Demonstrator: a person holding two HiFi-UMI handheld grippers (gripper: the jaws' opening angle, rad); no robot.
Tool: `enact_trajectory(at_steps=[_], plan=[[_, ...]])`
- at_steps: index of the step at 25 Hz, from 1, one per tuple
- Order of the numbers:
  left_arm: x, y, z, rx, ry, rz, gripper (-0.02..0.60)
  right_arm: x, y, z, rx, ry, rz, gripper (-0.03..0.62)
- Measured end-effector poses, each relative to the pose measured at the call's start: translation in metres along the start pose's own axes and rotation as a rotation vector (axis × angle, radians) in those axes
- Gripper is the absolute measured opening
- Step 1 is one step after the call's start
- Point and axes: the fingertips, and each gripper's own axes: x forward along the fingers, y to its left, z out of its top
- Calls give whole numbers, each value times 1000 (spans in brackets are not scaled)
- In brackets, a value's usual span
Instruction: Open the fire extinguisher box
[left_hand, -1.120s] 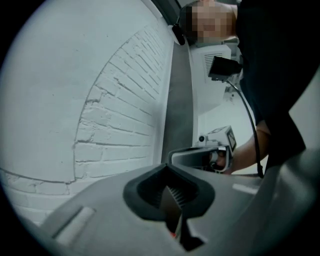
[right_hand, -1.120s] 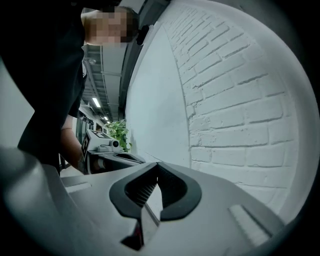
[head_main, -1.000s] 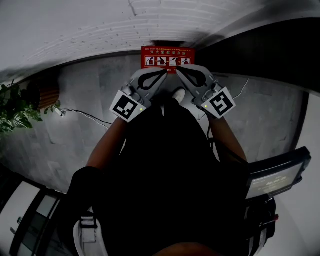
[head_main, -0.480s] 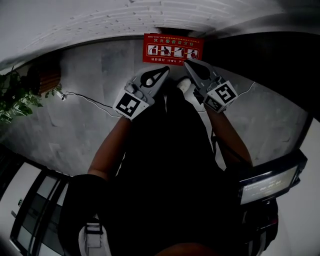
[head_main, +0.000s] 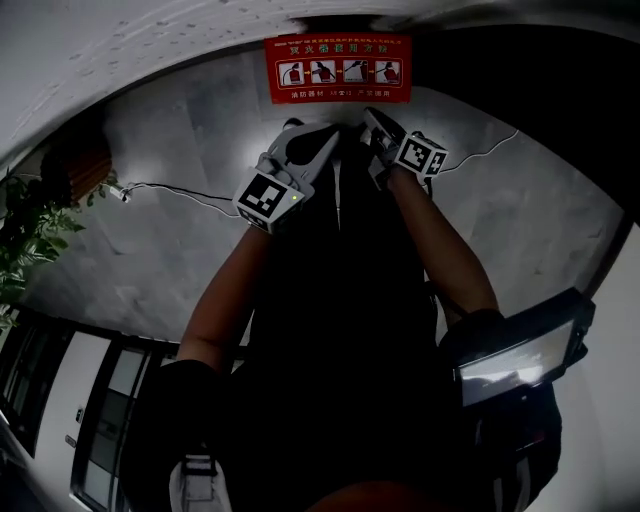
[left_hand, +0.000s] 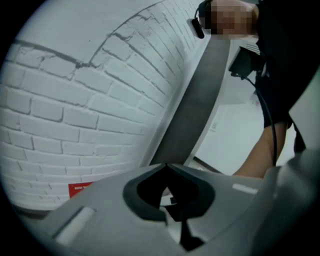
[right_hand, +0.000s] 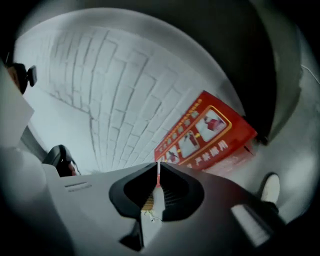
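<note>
The red fire extinguisher box (head_main: 338, 68) stands on the floor against the white brick wall, its lid printed with instruction pictures. It also shows in the right gripper view as a red panel (right_hand: 205, 132) and as a small red corner (left_hand: 80, 189) in the left gripper view. My left gripper (head_main: 332, 132) is held out just short of the box, jaws shut and empty, tips meeting (left_hand: 166, 166). My right gripper (head_main: 371, 116) sits a little closer to the box front, also shut with nothing between its jaws (right_hand: 158, 169). Neither touches the box.
A potted plant (head_main: 25, 235) stands at the left, and a white cable (head_main: 190, 190) runs over the grey floor. A dark wall area lies right of the box. A white shoe (right_hand: 270, 187) is near the box. A device (head_main: 515, 355) hangs at the person's right side.
Both grippers have moved forward toward the red box, the right one further ahead. The box now sits larger and nearer in the head view.
</note>
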Motion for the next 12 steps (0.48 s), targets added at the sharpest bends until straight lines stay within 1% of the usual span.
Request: enact_trajectory(at_steps=[2, 3, 5, 6, 8, 12], plan=[[8, 10, -18, -23, 25, -3, 2, 2, -35, -8, 113, -62, -39, 18], [10, 14, -25, -34, 32, -5, 2, 4, -49, -11, 159, -89, -55, 34], [15, 20, -35, -49, 37, -8, 2, 7, -70, -16, 224, -123, -75, 104], [17, 21, -39, -51, 41, -10, 2, 10, -77, -18, 245, -134, -78, 123], [22, 22, -48, -55, 54, -20, 2, 15, -88, -18, 266, -153, -73, 129], [28, 19, -72, -65, 85, -46, 2, 23, -110, -15, 270, -174, -81, 135]])
